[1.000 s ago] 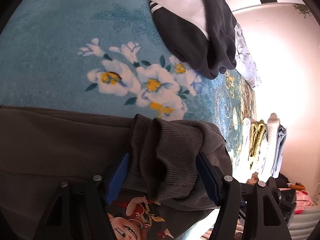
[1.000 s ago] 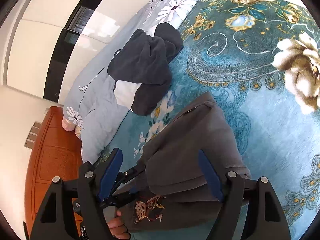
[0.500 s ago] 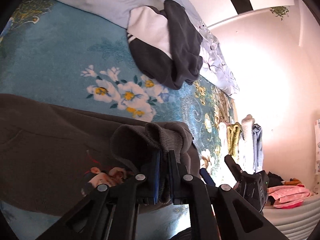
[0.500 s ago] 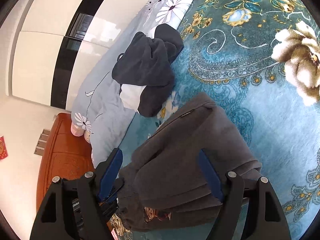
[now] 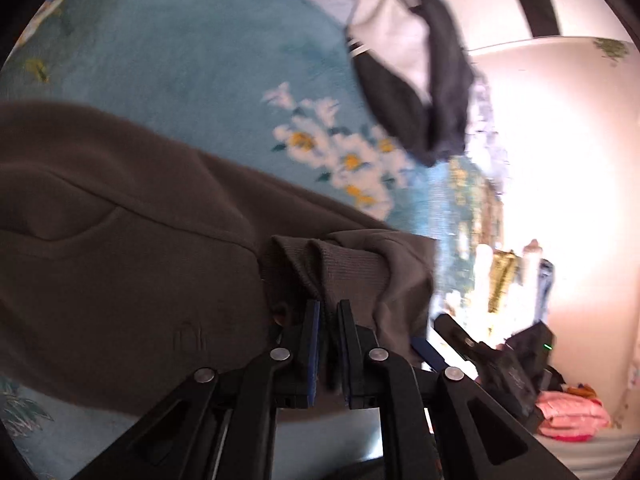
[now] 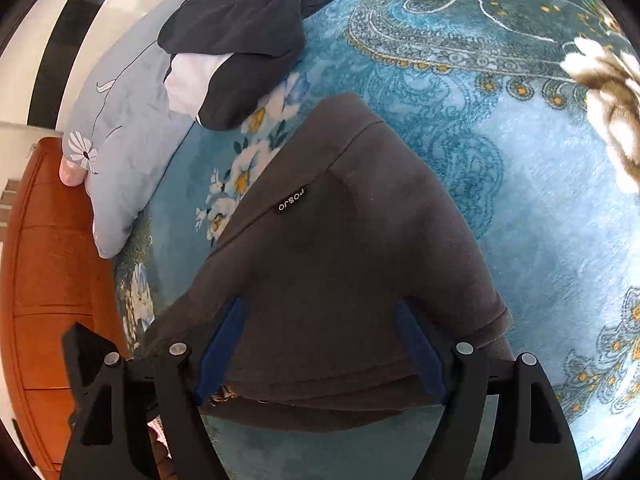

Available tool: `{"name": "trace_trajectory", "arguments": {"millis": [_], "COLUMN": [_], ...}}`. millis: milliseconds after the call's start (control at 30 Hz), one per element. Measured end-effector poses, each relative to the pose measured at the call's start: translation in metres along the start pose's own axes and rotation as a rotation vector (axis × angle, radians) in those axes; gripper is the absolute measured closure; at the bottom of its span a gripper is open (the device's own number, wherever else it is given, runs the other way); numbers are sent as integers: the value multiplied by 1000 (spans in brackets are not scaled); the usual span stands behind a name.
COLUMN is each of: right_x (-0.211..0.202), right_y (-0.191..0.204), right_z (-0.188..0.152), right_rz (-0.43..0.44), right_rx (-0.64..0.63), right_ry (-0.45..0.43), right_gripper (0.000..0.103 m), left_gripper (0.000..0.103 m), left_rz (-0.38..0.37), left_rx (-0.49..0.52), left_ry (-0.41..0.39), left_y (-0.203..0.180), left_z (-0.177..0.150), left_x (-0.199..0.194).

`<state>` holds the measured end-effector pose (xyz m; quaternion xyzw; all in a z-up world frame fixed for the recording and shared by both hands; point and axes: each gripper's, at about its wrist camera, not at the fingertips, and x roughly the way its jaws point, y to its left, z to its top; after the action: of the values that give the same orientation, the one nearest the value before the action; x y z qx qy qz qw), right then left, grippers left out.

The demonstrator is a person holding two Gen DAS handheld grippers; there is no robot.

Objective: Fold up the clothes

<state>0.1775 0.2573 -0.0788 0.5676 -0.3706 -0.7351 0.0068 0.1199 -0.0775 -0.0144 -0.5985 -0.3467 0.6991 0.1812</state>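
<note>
A dark grey-brown sweatshirt (image 6: pixel 340 264) lies partly folded on a teal floral blanket (image 6: pixel 540 200); a small black label (image 6: pixel 292 200) shows on it. In the left wrist view the sweatshirt (image 5: pixel 120 248) fills the left side. My left gripper (image 5: pixel 329 312) is shut on its ribbed cuff (image 5: pixel 344 264) and holds the sleeve over the body. My right gripper (image 6: pixel 320 320) is open, its blue pads either side of the sweatshirt's near end, just above the cloth. The right gripper also shows in the left wrist view (image 5: pixel 472 344).
A crumpled black and white garment (image 6: pixel 240 36) lies on the blanket beyond the sweatshirt, by a pale blue pillow (image 6: pixel 120 132). An orange wooden headboard (image 6: pixel 48 280) is at the left. Folded clothes (image 5: pixel 508 276) stand in a row at the far right; pink cloth (image 5: pixel 568 420) lies beyond.
My left gripper closed on the ribbed cuff and carried the sleeve across the sweatshirt's body, covering the cartoon print. My right gripper moved lower and closer over the sweatshirt, still open.
</note>
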Motion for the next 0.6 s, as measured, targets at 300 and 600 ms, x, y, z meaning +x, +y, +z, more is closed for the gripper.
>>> {"name": "trace_trajectory", "arguments": {"millis": [300, 600], "right_x": [-46, -47], "right_y": [-29, -23], "right_z": [0, -3], "right_rz": [281, 278], "right_rx": [143, 142], "right_ry": [-210, -197], "right_gripper": [24, 24], "left_gripper": [33, 33], "left_rz": [83, 7], "left_rx": [-384, -591], "left_ry": [-273, -387], "left_y": [137, 204], "left_z": [-42, -53], "left_x": [-126, -103]}}
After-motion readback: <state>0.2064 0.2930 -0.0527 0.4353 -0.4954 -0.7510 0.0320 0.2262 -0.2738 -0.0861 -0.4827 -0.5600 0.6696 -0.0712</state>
